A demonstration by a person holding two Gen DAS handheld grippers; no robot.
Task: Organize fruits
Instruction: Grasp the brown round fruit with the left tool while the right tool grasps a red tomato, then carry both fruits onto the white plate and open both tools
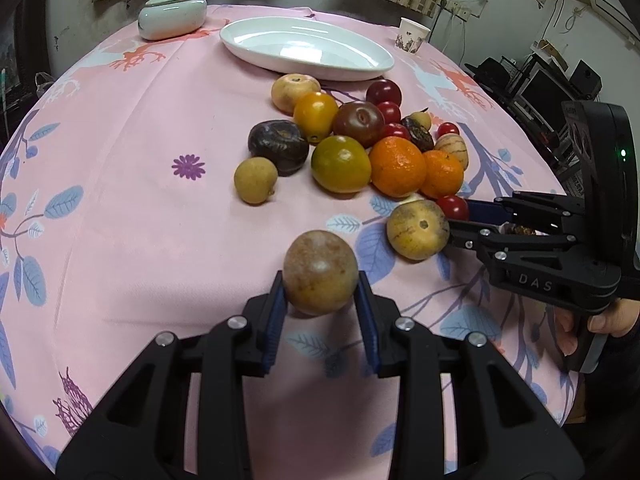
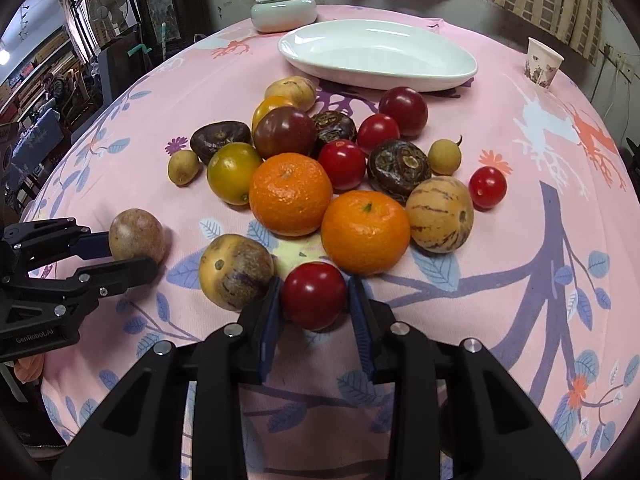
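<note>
My left gripper [image 1: 320, 280] is shut on a round brown fruit [image 1: 320, 270], held just above the pink cloth; the same brown fruit [image 2: 136, 234] shows at the left of the right wrist view. My right gripper [image 2: 314, 300] is shut on a red cherry tomato [image 2: 314, 294] at the near edge of the fruit pile, its blue pads pressing both sides. In the left wrist view that tomato [image 1: 452, 206] sits between the right gripper [image 1: 466, 212] fingertips. A yellow-brown striped fruit [image 2: 236, 270] lies beside it. Two oranges [image 2: 290, 194] lie behind. An empty white oval dish [image 2: 380, 54] stands at the back.
A pale green lidded jar [image 2: 284, 10] stands behind the dish, a paper cup [image 2: 542, 62] at the back right. Several tomatoes, dark fruits and small tan fruits form the pile [image 2: 340, 152]. A hand [image 1: 600, 324] grips the right gripper's handle. Pink cloth [image 1: 140, 200] lies bare at the left.
</note>
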